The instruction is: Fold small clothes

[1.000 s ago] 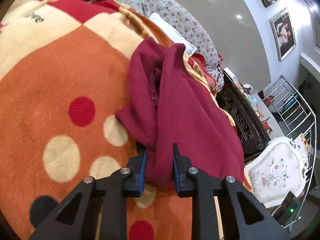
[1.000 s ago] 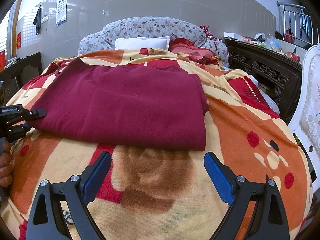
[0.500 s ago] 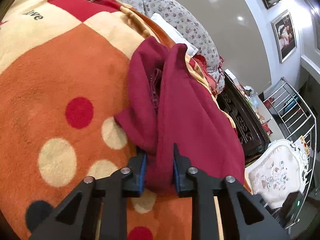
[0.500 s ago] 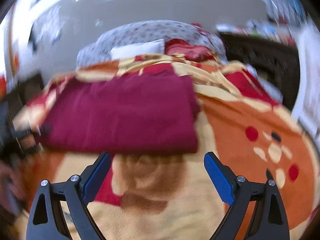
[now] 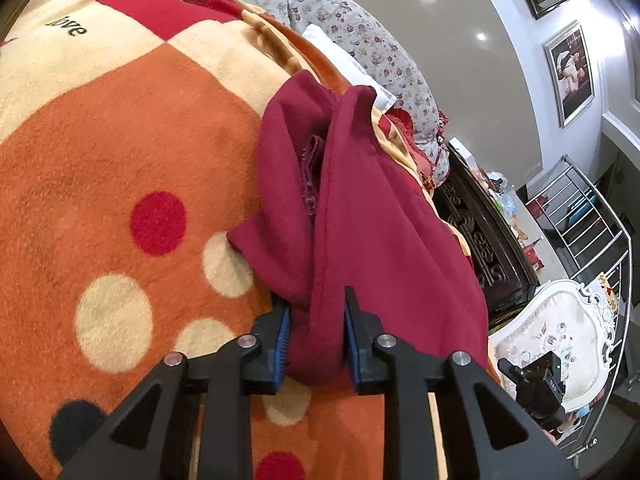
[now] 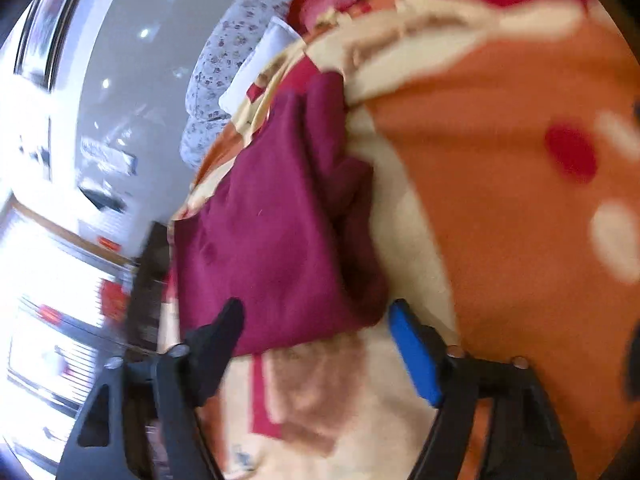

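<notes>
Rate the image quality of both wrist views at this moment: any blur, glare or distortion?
Left wrist view: sharp, with fisheye bending at the edges; the maroon garment and the left tongs are crisp, and ceiling spots reflect on the glossy wall. Right wrist view: tilted and motion-blurred; the blanket smears, and the bright window area at left is blown out.

Home bedroom: patterned blanket [image 5: 120, 128] lying under the gripper, floral headboard [image 5: 380, 52] beyond, framed pictures [image 5: 570, 74] hanging far right.
</notes>
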A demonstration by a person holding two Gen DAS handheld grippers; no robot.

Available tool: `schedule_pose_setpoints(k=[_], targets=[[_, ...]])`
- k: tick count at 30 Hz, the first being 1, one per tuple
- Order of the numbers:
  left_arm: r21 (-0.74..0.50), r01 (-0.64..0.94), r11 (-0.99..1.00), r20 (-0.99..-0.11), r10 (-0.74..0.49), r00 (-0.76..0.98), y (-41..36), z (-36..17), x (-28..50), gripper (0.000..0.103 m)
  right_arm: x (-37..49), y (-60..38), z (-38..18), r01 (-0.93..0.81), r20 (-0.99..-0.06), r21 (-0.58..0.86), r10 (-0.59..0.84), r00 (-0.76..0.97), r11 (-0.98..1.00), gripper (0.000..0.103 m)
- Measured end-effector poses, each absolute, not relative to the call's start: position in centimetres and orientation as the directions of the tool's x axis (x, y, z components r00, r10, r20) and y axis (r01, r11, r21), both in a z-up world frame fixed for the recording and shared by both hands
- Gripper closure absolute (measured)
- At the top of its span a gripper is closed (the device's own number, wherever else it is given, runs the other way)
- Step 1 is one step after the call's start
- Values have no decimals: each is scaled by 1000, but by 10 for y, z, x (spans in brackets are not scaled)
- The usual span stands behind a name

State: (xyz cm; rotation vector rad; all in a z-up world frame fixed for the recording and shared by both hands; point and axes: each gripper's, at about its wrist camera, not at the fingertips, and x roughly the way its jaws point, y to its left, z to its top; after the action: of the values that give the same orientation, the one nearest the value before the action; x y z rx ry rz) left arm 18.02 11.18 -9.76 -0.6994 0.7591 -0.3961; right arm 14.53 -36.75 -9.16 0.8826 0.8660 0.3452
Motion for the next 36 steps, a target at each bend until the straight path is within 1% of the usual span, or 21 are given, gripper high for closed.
schedule_pose_setpoints(k=[3,5,6,7,8,9,11,14,17,20,23,24,25,27,29,30,31,33,34,35,36], targets=[[-701,79,709,-490,-558,669,112,-98,180,81,152,-363,-101,68,-481,815,606,633,576,32],[-703,71,707,-493,-556,669,113,-99,181,78,156,-365,-105,73,-445,841,608,658,536,41],[-704,65,707,-495,-554,669,113,-100,182,78,158,-364,-107,77,-437,846,602,668,528,49],[-704,69,707,-494,-557,667,114,-100,182,85,161,-363,-109,82,-443,842,597,669,532,66],[-706,73,704,-495,-564,661,114,-100,182,85,162,-363,-108,85,-456,830,583,673,551,78],[-701,67,710,-506,-562,655,114,-98,182,86,163,-360,-106,68,-467,813,577,670,578,84],[-686,78,724,-511,-555,656,114,-93,177,87,158,-351,-93,39,-503,752,534,679,658,87],[-689,77,720,-511,-559,653,118,-84,161,87,146,-347,-71,1,-498,719,515,698,695,89],[-698,85,711,-510,-576,639,126,-76,127,88,127,-346,-58,-21,-499,720,538,679,694,89],[-705,95,702,-512,-598,616,131,-76,94,87,99,-347,-63,-17,-501,746,578,644,665,89],[-680,98,727,-535,-583,611,129,-87,81,86,75,-352,-78,-8,-500,766,603,621,643,87],[-697,87,712,-534,-595,600,130,-95,82,85,72,-351,-83,-23,-500,768,622,603,640,84],[-719,72,691,-526,-609,594,132,-100,83,83,71,-353,-86,5,-521,759,602,606,652,82],[-738,67,671,-506,-617,602,135,-104,83,81,65,-361,-81,120,-615,679,473,631,724,80],[-732,71,678,-508,-612,606,134,-105,82,79,62,-358,-53,174,-685,519,286,669,837,74],[-722,75,688,-513,-605,609,132,-104,81,78,62,-349,-34,166,-684,454,223,694,876,63],[-709,82,701,-519,-596,613,130,-103,80,77,64,-340,-18,136,-667,433,215,713,891,51],[-684,95,723,-526,-579,622,125,-100,77,74,82,-301,13,18,-631,411,270,727,911,39],[-672,103,734,-531,-573,624,122,-98,76,71,94,-277,24,-47,-628,395,307,715,917,35],[-662,110,742,-532,-568,628,119,-97,75,70,108,-249,34,-123,-625,386,357,695,914,32],[-656,114,746,-533,-564,631,118,-96,74,69,124,-217,41,-207,-620,395,425,660,895,26]])
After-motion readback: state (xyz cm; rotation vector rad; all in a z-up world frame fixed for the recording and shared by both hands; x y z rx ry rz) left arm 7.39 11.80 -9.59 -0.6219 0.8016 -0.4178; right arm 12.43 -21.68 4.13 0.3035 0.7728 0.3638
